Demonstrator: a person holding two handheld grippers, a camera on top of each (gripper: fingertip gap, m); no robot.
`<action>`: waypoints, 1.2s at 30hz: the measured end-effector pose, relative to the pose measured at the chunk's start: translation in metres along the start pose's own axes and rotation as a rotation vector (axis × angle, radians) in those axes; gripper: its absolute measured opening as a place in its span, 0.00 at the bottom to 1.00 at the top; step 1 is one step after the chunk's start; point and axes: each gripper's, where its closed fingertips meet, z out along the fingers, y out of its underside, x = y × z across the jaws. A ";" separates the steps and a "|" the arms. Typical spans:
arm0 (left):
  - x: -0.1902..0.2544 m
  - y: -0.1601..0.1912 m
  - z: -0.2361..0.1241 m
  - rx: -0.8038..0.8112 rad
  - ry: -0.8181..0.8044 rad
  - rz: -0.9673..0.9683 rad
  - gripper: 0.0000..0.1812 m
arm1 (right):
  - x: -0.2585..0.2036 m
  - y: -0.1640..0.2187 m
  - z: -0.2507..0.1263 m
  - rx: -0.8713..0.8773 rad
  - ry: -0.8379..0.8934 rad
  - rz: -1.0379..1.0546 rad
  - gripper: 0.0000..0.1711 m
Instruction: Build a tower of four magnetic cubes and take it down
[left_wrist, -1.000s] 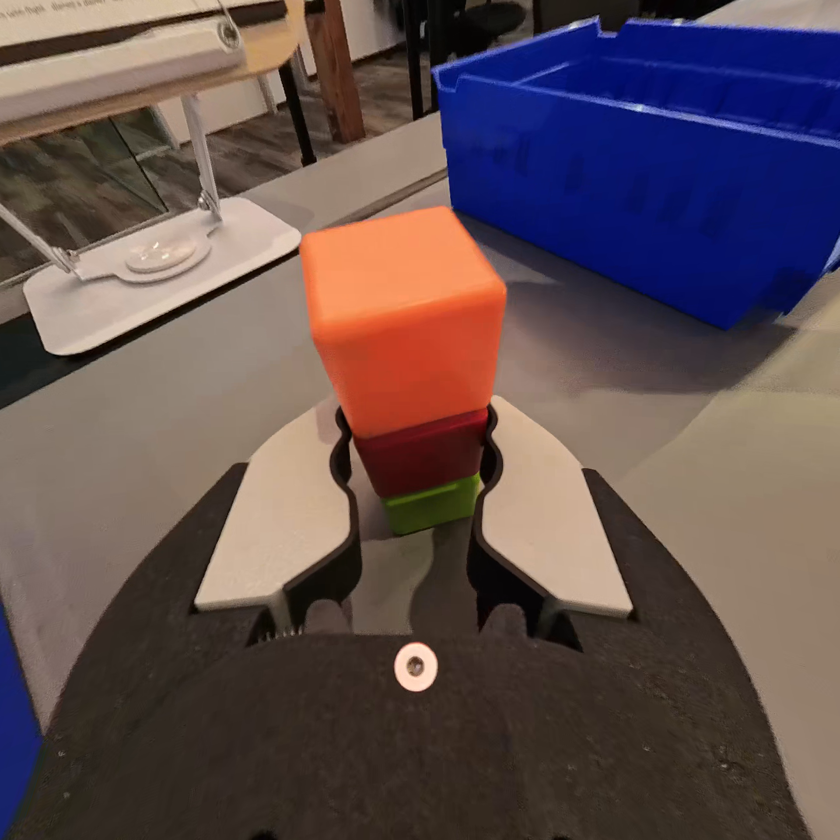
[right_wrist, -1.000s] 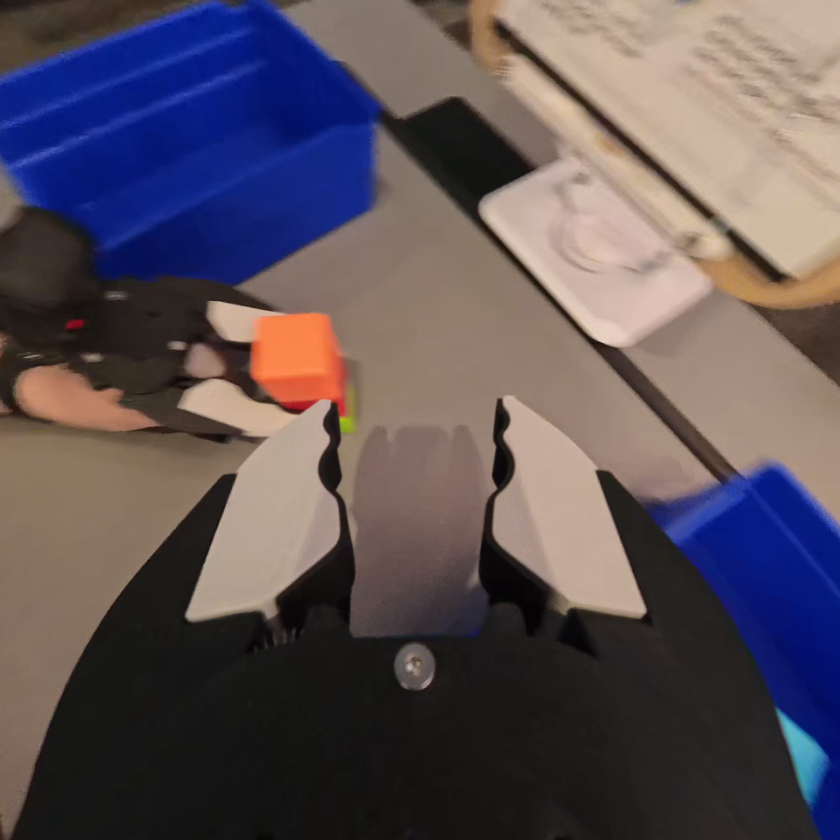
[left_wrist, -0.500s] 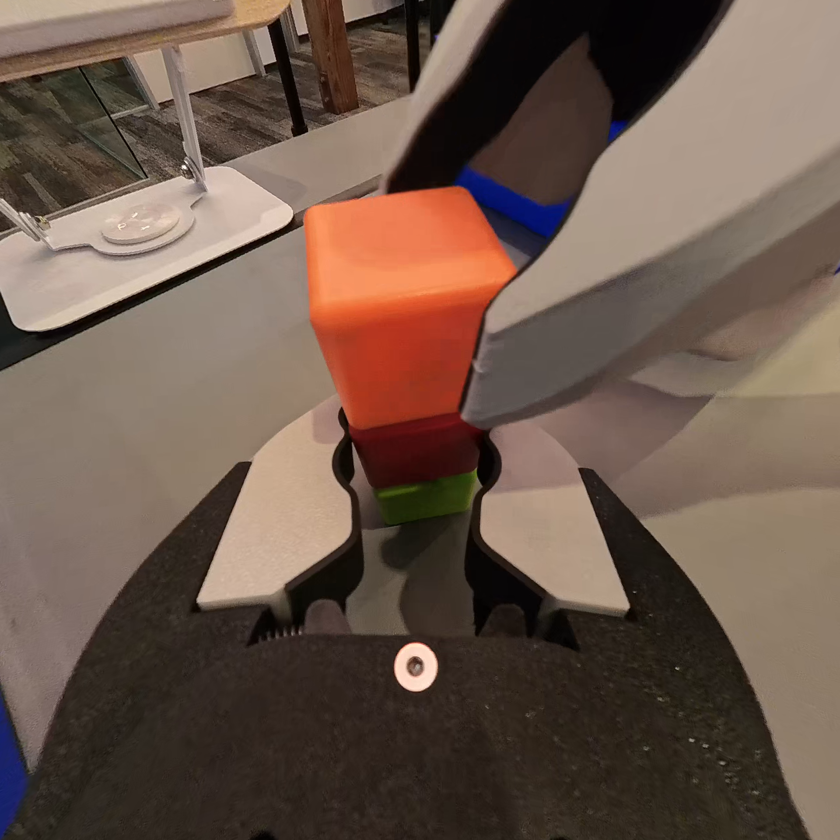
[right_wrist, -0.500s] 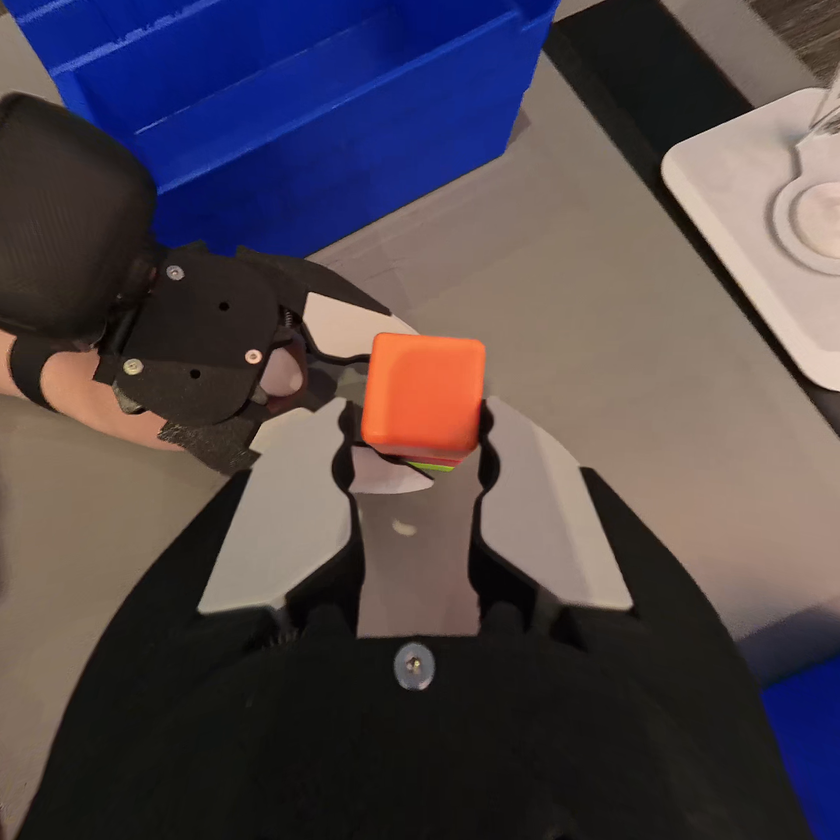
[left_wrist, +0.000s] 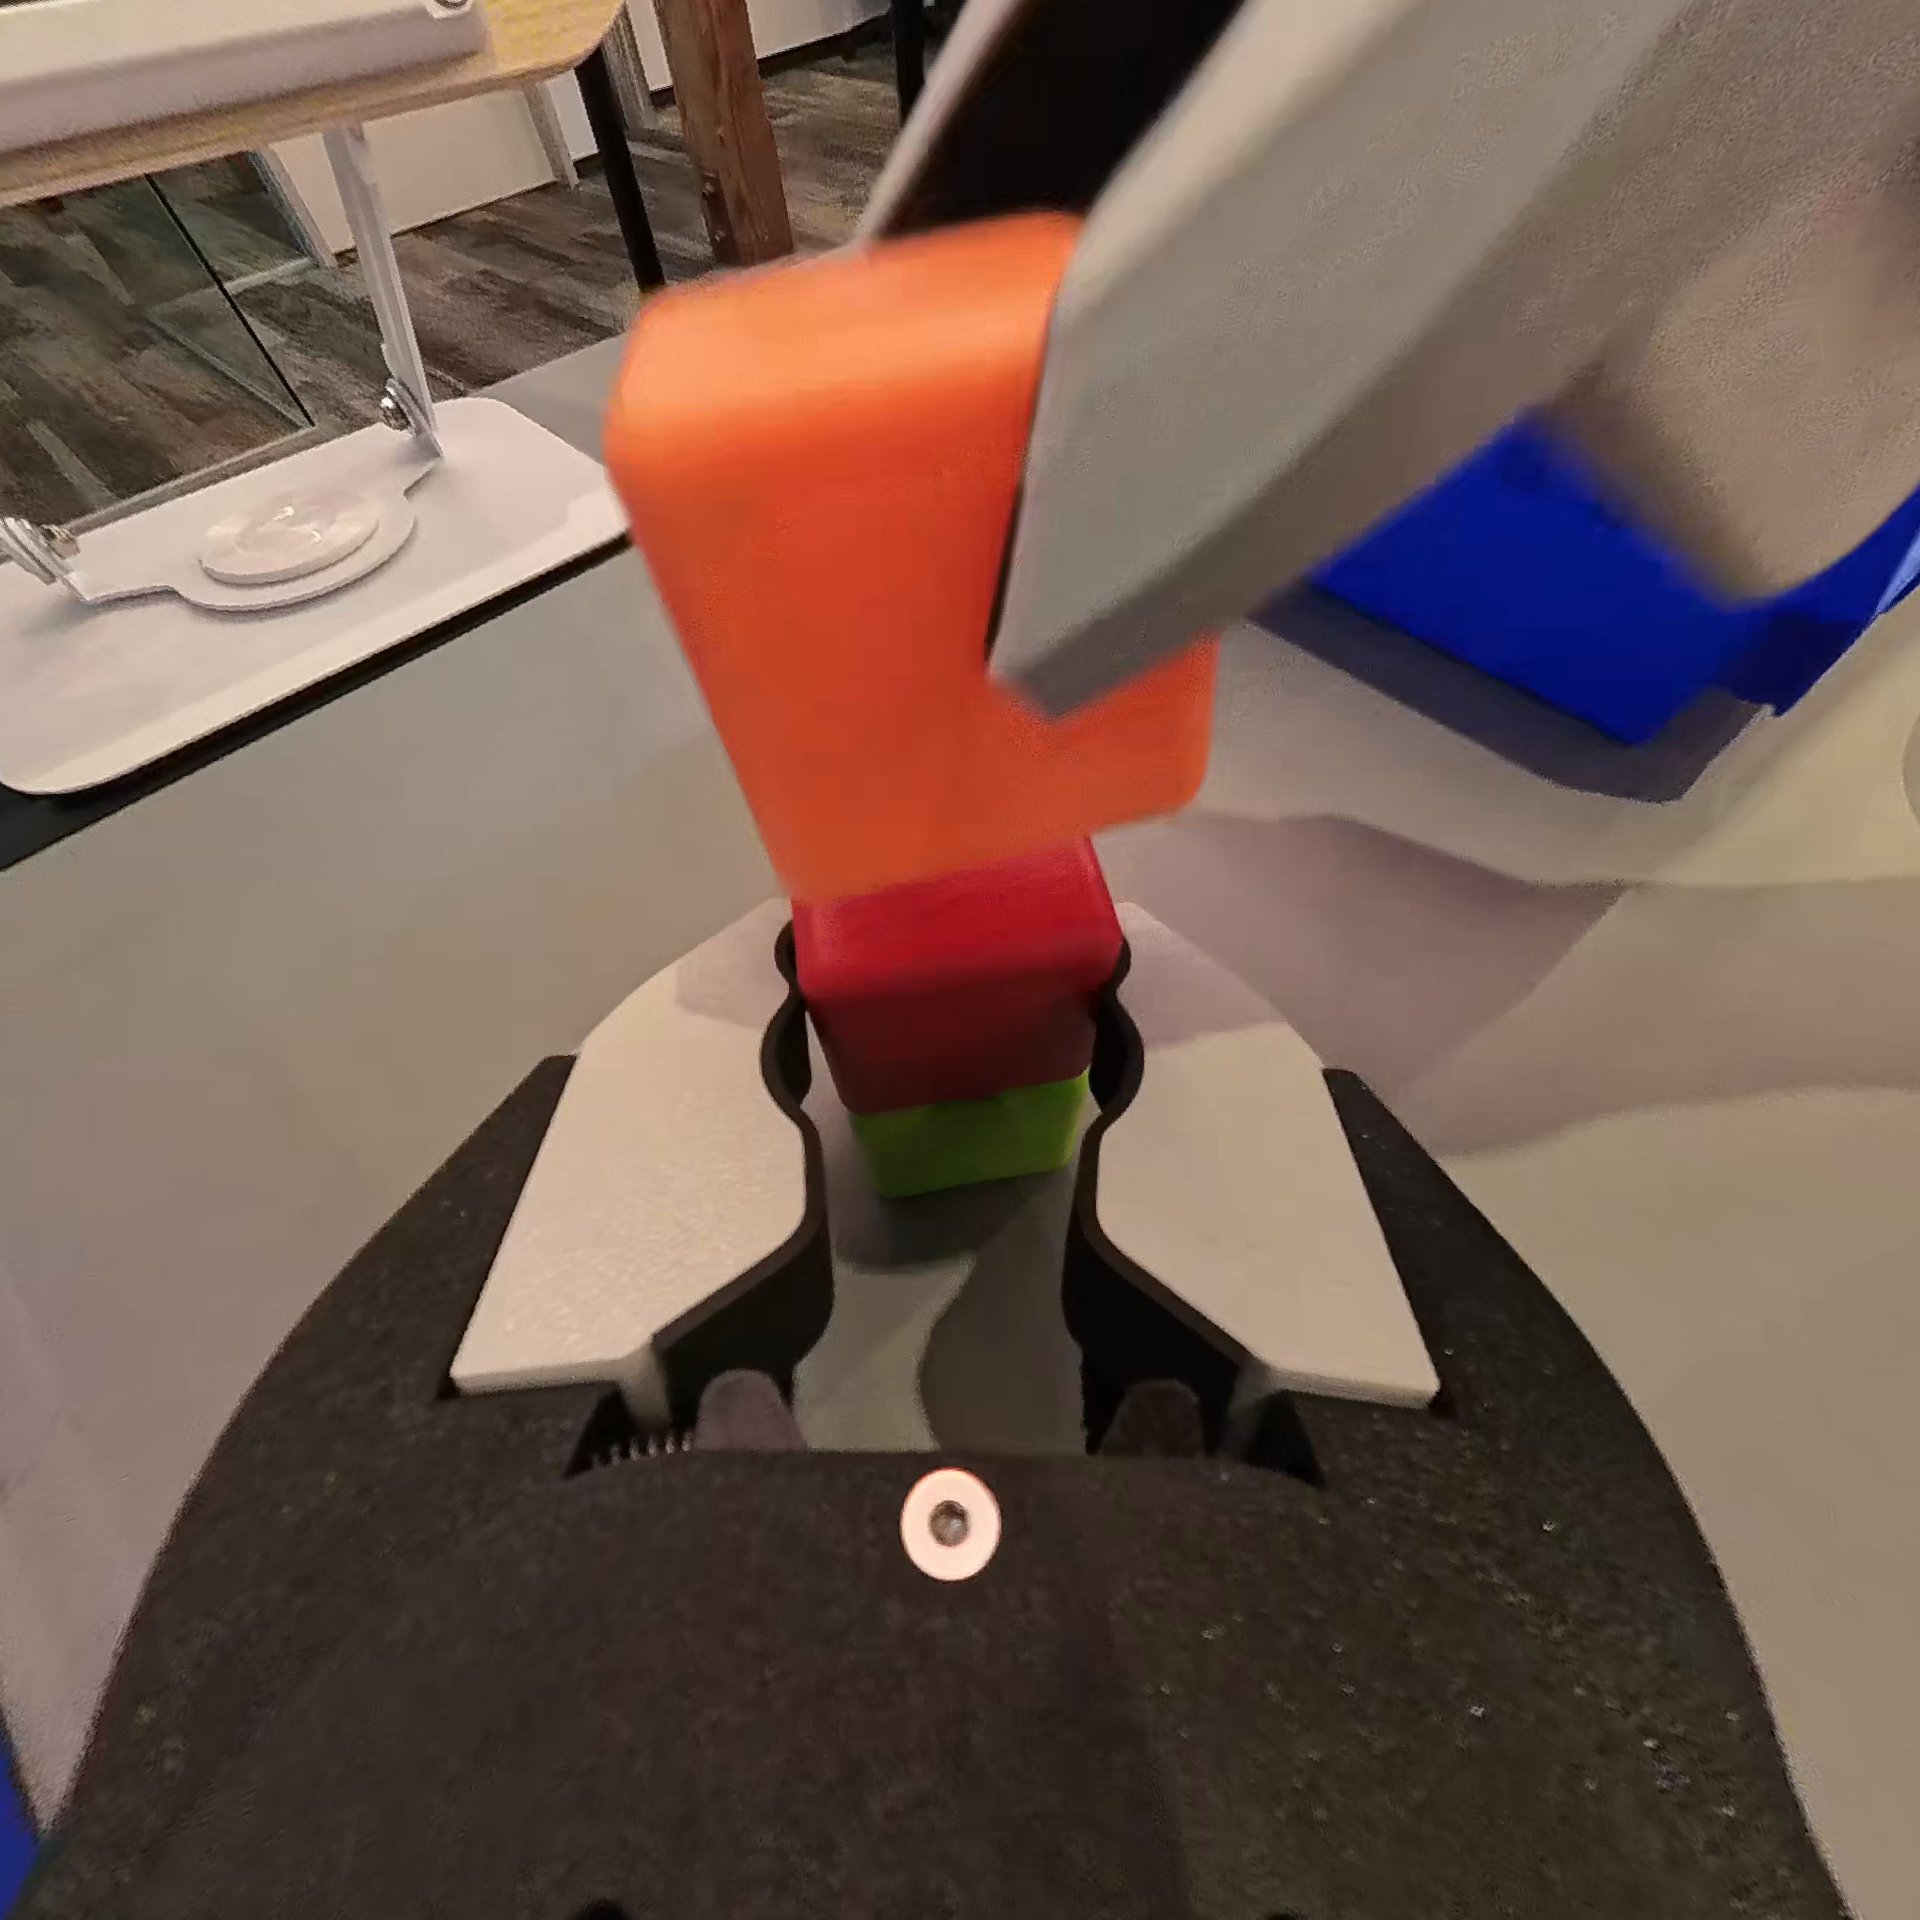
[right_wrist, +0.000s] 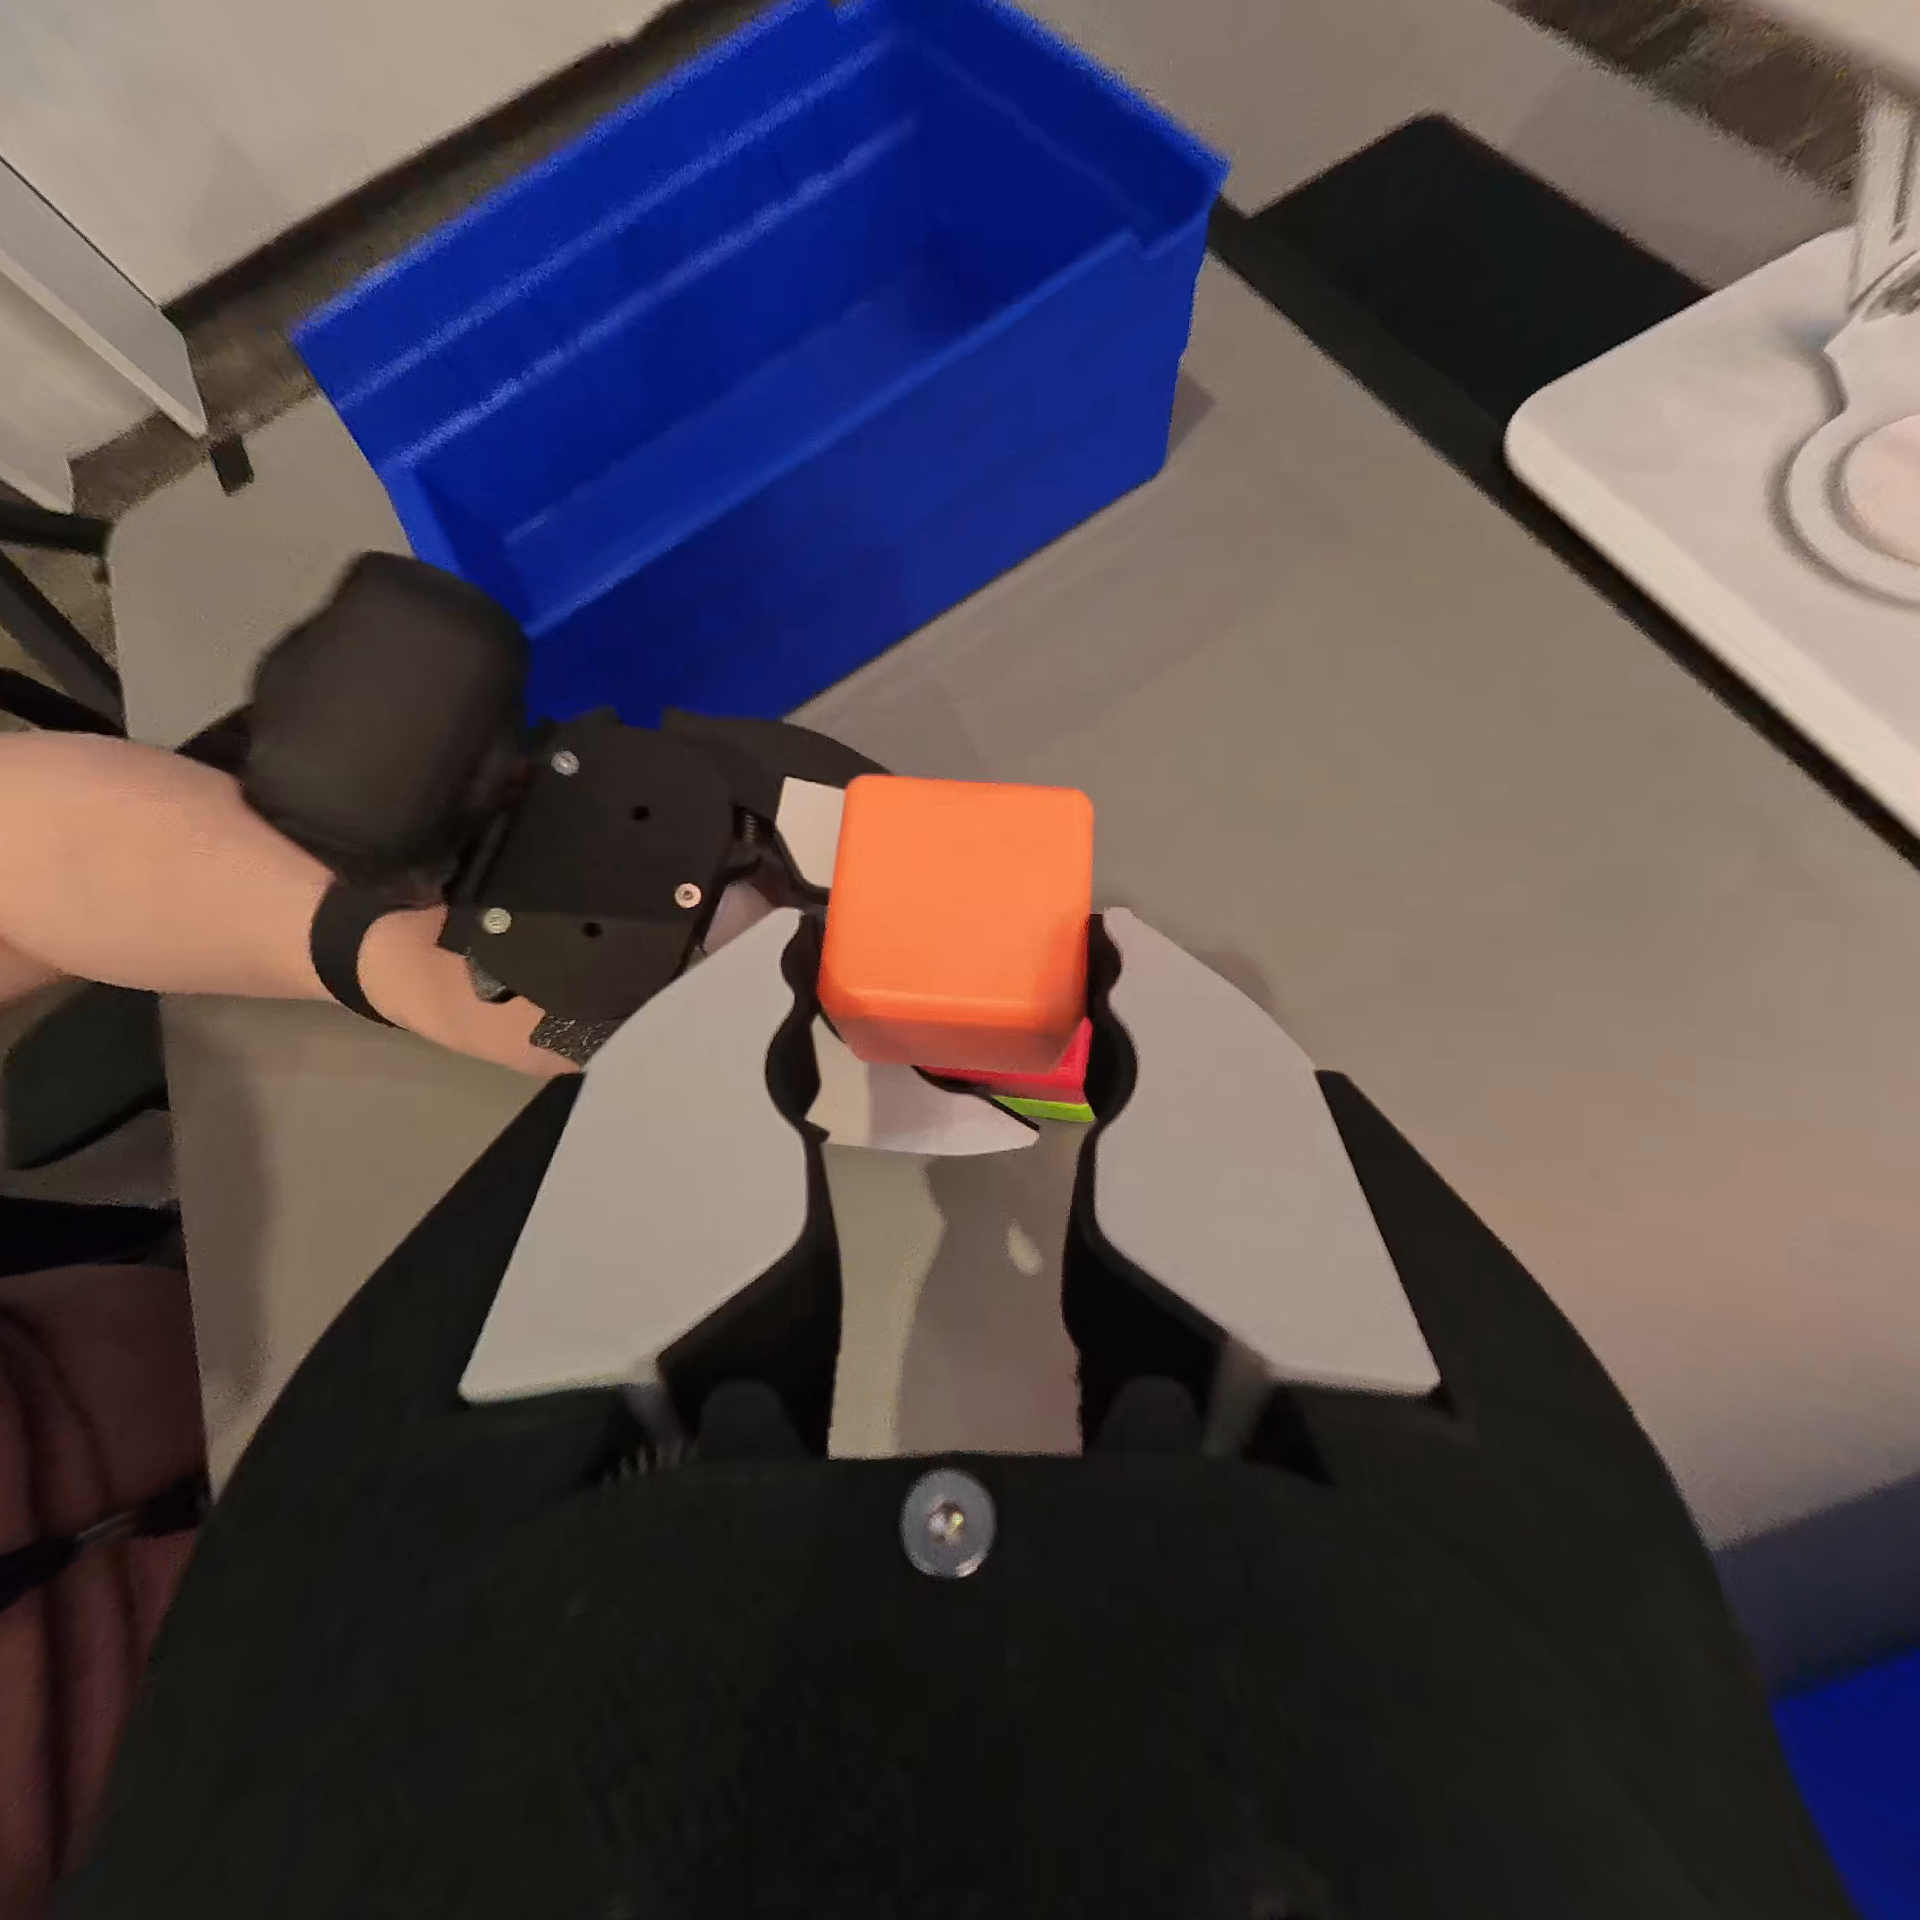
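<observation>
In the left wrist view, on a grey table, a stack of cubes stands between the fingers of the left gripper. The green cube is at the bottom and the red cube sits on it. The left gripper's jaws are closed on the red cube, one grey finger pressed against each of its sides. The orange cube is above the red one, tilted and blurred, its lower edge at the red cube's top face; whether the two touch cannot be told. The right gripper enters from the upper right, and one of its grey fingers lies against the orange cube's right side. Behind are a blue bin and a white stand base.

In the right wrist view, looking down, the orange cube sits between the tips of the right gripper, whose jaws are closed on it from both sides. Below it, slivers of the red cube and the green cube show at the right. The left gripper, held by a person's hand in a black strap, reaches in from the left at the stack's base. The blue bin stands on the table beyond the stack; the white stand base is at the right edge.
</observation>
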 end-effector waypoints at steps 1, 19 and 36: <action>0.000 0.000 0.000 -0.001 0.003 -0.008 0.28 | 0.001 -0.005 -0.008 0.022 0.006 -0.002 0.29; -0.001 0.000 0.001 -0.004 0.004 -0.013 0.28 | 0.246 0.120 -0.132 0.001 0.566 0.439 0.29; -0.004 0.008 -0.001 -0.051 0.008 -0.014 0.41 | 0.253 0.141 -0.137 -0.167 0.634 0.354 0.41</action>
